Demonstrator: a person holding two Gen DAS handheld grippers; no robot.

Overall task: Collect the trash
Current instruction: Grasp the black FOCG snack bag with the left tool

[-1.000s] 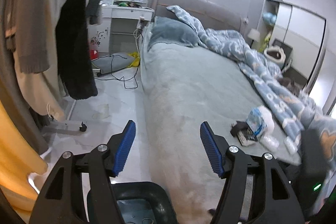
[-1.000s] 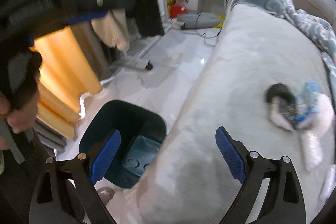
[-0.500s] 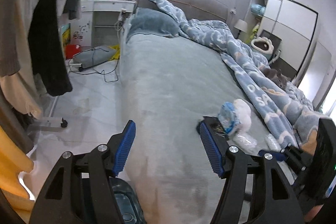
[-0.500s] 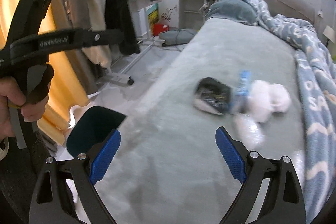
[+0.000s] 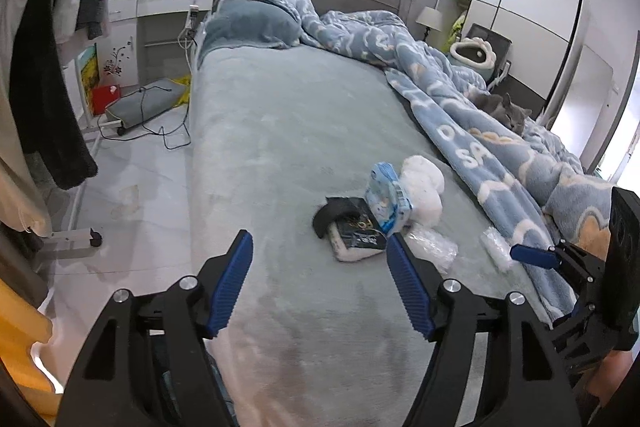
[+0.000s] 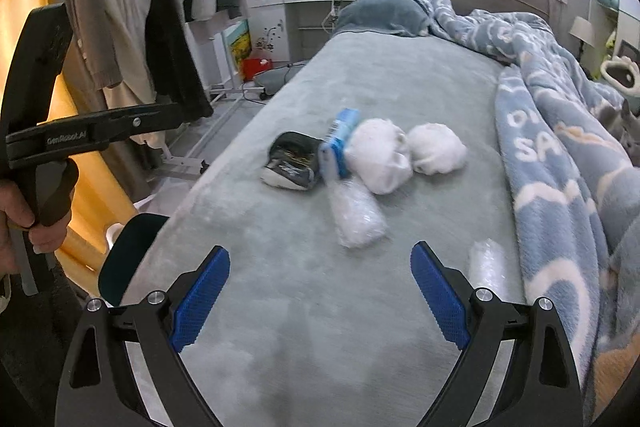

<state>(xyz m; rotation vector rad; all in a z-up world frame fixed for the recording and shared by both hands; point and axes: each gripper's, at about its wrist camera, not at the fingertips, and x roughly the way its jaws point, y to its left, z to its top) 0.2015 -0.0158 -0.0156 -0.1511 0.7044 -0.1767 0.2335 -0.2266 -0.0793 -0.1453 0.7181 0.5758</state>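
The dark bin (image 6: 128,255) at the lower left of the right wrist view is mostly hidden behind the edge of the bed (image 6: 400,75), so its inside cannot be seen. In the left wrist view only a dark sliver of it shows between the gripper's arms at the bottom. A grey cat (image 5: 506,109) at the right of that view lies half buried in the blue blanket (image 5: 460,115).

The left gripper (image 5: 320,287) hangs spread wide over the grey sheet, grasping nothing, its right blue pad just short of the black packet (image 5: 352,231). The right gripper (image 6: 320,291) is likewise released and empty, its jaws apart above bare sheet.

The trash lies in a cluster mid-bed: the black packet, a blue wrapper (image 6: 340,143) leaning on two white wads (image 6: 380,155), and two clear crumpled plastic bags (image 6: 356,215) nearer the grippers.

The packet's gold print is unreadable. The handle at the left of the right view reads "GenRobot.AI"; the blanket shows large letters "SA".
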